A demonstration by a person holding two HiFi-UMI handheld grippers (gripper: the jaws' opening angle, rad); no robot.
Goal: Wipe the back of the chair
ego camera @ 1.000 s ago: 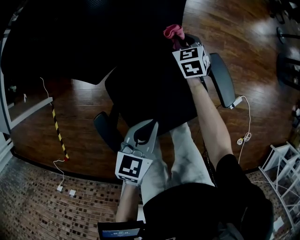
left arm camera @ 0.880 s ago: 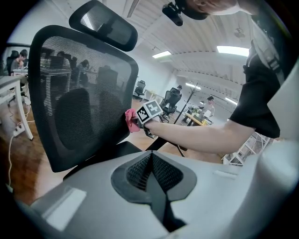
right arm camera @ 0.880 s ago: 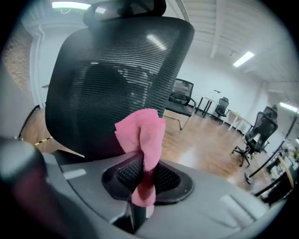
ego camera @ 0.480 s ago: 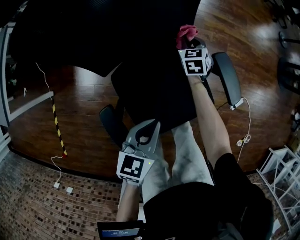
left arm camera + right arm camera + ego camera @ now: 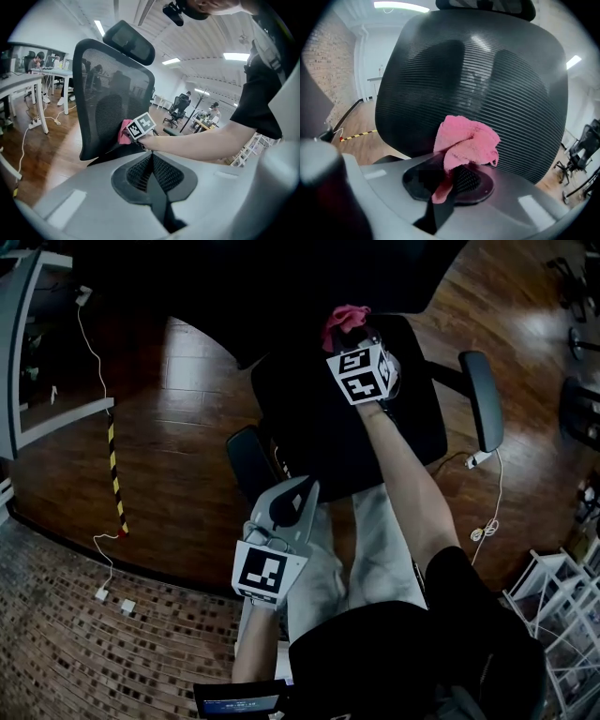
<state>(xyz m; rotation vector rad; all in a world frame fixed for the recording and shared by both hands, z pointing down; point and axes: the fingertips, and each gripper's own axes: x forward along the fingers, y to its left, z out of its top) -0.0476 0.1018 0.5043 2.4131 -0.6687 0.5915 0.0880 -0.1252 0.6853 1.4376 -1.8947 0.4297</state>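
Right hand-held gripper [image 5: 449, 176] is clamped on the pink cloth [image 5: 466, 143], pressing it low against the mesh chair back [image 5: 487, 79]. Looks like mid-wipe. Left hand-held gripper [image 5: 152, 176] hangs back, jaws together, empty. Next up, probably: sweep the cloth across the untouched mesh above.

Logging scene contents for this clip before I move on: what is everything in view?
chair: one, black mesh, in front of the person
cloth: one, pink, at the chair's back
striped tape: one, yellow-black, on the wood floor at left
cables: two, white, on the floor left and right of the chair
rack: one, white, lower right
left tongs: one, grey, shut and empty, held near the person
right tongs: one, grey, shut on cloth
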